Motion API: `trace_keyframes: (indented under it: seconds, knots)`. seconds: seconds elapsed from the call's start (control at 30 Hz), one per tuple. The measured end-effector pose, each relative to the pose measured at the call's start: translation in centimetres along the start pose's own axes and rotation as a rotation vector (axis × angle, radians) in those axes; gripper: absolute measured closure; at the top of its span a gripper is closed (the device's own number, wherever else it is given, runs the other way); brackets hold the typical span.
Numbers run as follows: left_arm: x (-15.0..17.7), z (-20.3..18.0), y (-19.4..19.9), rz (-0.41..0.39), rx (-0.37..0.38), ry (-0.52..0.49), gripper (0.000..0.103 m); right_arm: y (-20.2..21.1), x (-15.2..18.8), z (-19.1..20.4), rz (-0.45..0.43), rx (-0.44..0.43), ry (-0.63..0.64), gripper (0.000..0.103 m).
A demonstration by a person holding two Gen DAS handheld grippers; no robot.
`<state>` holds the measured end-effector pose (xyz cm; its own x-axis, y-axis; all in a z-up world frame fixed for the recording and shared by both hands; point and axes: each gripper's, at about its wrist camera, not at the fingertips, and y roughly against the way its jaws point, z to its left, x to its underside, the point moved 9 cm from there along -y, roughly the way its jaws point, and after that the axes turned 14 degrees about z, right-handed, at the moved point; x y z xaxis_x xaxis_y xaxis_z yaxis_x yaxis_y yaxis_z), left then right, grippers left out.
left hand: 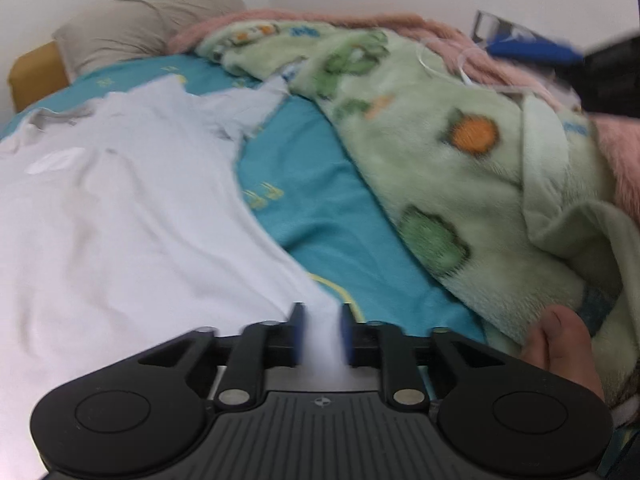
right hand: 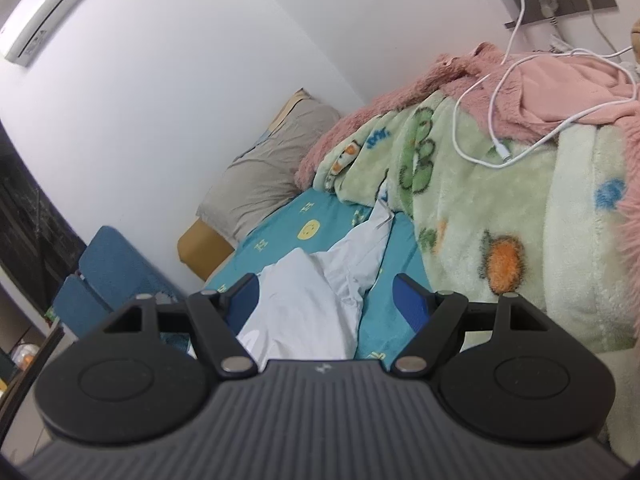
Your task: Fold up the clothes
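A white t-shirt (left hand: 120,216) lies spread on the teal bedsheet (left hand: 320,208), collar toward the pillow. My left gripper (left hand: 322,332) is shut on the shirt's near hem, with white cloth pinched between its blue pads. In the right wrist view the same shirt (right hand: 304,304) lies rumpled on the sheet (right hand: 384,312). My right gripper (right hand: 326,304) is open and empty, held above the shirt with its blue fingers (right hand: 410,300) spread wide.
A green patterned blanket (left hand: 460,168) and a pink one (right hand: 552,84) are heaped along the right side. A white charging cable (right hand: 500,120) lies across them. A grey pillow (left hand: 136,32) lies at the head. A blue chair (right hand: 108,272) stands left of the bed.
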<state>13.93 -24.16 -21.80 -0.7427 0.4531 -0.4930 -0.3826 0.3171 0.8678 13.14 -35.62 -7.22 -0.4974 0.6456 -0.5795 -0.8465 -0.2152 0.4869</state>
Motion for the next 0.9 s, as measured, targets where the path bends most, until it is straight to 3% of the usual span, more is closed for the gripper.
trace_keyframes:
  seconds: [0.13, 0.37, 0.4, 0.53, 0.57, 0.6, 0.7, 0.8, 0.9]
  knots:
    - [0.4, 4.8, 3.9, -0.023, -0.117, 0.029, 0.042, -1.8, 0.2, 0.4, 0.048, -0.015, -0.011, 0.026]
    - [2.4, 14.1, 9.7, -0.119, -0.27, 0.201, 0.028, -11.2, -0.2, 1.6, 0.173, -0.006, 0.042, 0.028]
    - [2.5, 15.2, 10.1, -0.131, -0.292, 0.24, 0.028, -12.8, -0.3, 1.6, 0.182, 0.01, 0.076, 0.034]
    - [2.6, 18.3, 10.3, -0.18, -0.302, 0.375, 0.028, -19.3, -0.5, 1.4, 0.207, 0.106, 0.222, 0.039]
    - [2.4, 18.9, 10.2, -0.19, -0.316, 0.389, 0.028, -20.9, -0.7, 1.3, 0.209, 0.129, 0.256, 0.044]
    - [2.2, 19.2, 10.1, -0.2, -0.328, 0.38, 0.028, -22.4, -0.8, 1.1, 0.209, 0.165, 0.293, 0.048]
    - [1.5, 19.1, 8.8, -0.205, -0.34, 0.336, 0.028, -26.4, -1.4, 0.4, 0.208, 0.276, 0.412, 0.048]
    - [1.2, 18.3, 6.5, -0.176, -0.285, 0.318, 0.028, -29.7, -1.7, -0.7, 0.233, 0.346, 0.479, 0.048]
    - [1.3, 17.5, 4.5, -0.155, -0.219, 0.299, 0.028, -32.0, -1.7, -1.3, 0.238, 0.338, 0.517, 0.048]
